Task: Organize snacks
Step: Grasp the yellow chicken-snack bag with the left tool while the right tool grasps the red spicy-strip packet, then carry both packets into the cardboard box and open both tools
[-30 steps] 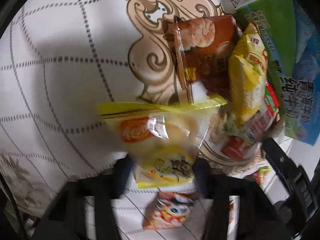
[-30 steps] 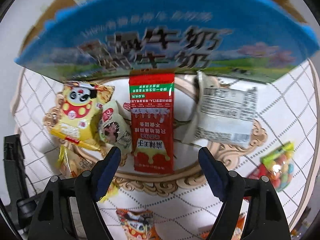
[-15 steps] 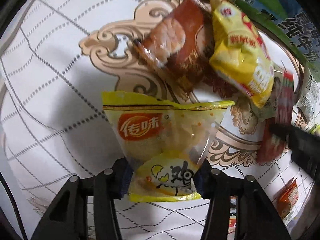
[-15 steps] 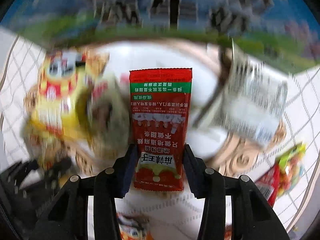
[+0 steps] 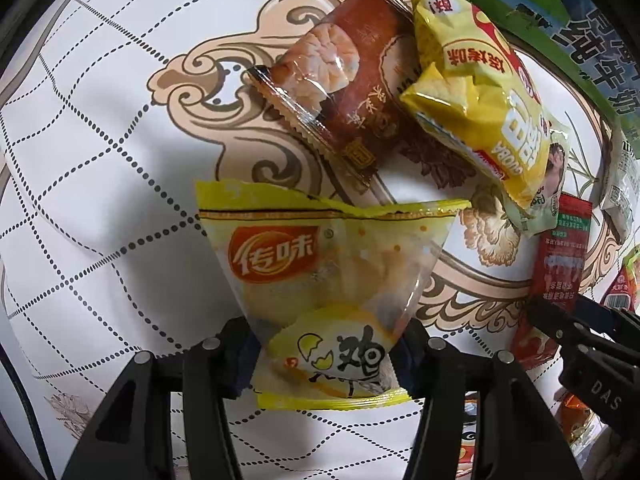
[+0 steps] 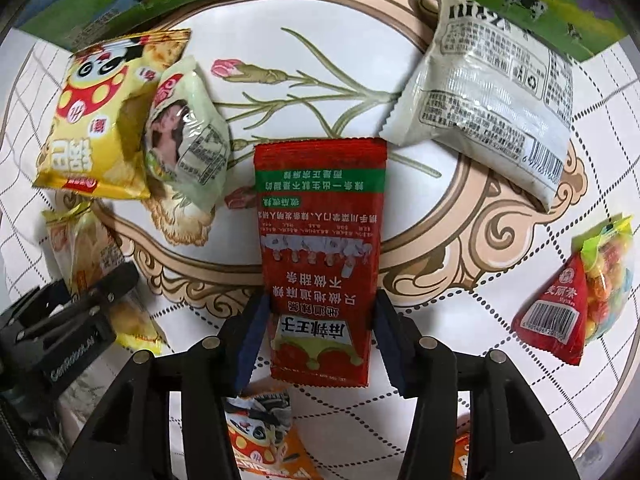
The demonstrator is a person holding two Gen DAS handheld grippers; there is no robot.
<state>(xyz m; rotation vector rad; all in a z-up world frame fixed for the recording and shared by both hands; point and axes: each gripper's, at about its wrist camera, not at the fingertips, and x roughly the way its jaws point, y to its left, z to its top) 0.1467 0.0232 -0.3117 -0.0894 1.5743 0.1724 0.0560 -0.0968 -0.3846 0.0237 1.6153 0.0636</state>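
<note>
A yellow see-through snack packet point(image 5: 320, 264) with an orange logo sits between the pads of my left gripper point(image 5: 326, 352). Those jaws are opening while the pads still touch the packet's sides. A red spicy-strip packet point(image 6: 320, 248) lies between the pads of my right gripper point(image 6: 320, 336), whose jaws are also opening and still touch its edges. Both grippers point down at a white patterned tablecloth point(image 5: 100, 160). The right gripper point(image 5: 580, 336) shows at the right edge of the left wrist view. The left gripper point(image 6: 68, 320) shows at the lower left of the right wrist view.
On the cloth's oval motif lie a brown cake packet point(image 5: 352, 80), a yellow chip bag point(image 6: 100, 120), a pale green packet point(image 6: 188, 136) and a white packet point(image 6: 492, 112). A blue-green milk carton point(image 5: 580, 40) borders the far side. A red candy bag point(image 6: 580, 296) lies right.
The right gripper came down and closed around the red packet, then widened slightly. The left gripper rolled and shifted with the yellow packet, so the brown and yellow bags now sit upper right.
</note>
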